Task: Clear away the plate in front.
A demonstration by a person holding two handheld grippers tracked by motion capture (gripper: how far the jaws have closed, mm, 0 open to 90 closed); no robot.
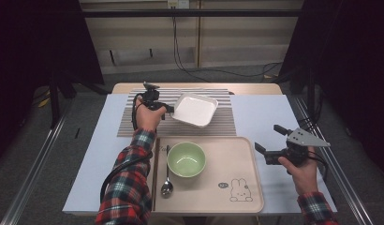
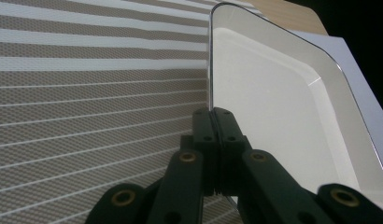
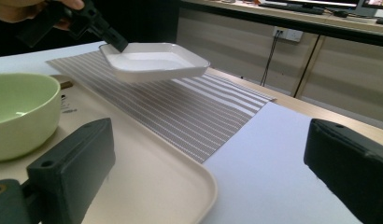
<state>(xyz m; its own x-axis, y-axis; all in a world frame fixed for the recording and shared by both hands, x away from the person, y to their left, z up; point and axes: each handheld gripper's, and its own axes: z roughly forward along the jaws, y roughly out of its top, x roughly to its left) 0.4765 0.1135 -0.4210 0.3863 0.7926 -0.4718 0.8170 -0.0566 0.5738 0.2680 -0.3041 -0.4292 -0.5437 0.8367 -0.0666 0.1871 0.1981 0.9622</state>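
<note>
The left gripper (image 2: 213,140) has its jaws pinched tight on the thin rim of the white square dish (image 2: 273,116), gripping it at one edge, with the rest of the dish reaching away from the jaws. In the right gripper view the dish (image 3: 154,60) hangs clear above the striped placemat (image 3: 194,112), a gap showing beneath it, held nearly level with its hollow facing up. From above, the dish (image 1: 195,109) sits over the right half of the placemat (image 1: 134,117), at the far side of the table (image 1: 265,117), its gripped side towards the left gripper (image 1: 167,109) and its free side pointing right. Being close to square, it has no clear long axis; its sides lie a little askew to the stripes.

The right gripper (image 1: 269,140) hovers beside the tray (image 1: 246,197) with its jaws standing wide and nothing between them.

As I judge it, the pickup is done and the carry is under way. Setting the dish down is left, perhaps on the tray, where the green bowl (image 1: 186,159) and spoon (image 1: 167,183) already lie; where it is bound I cannot tell.
</note>
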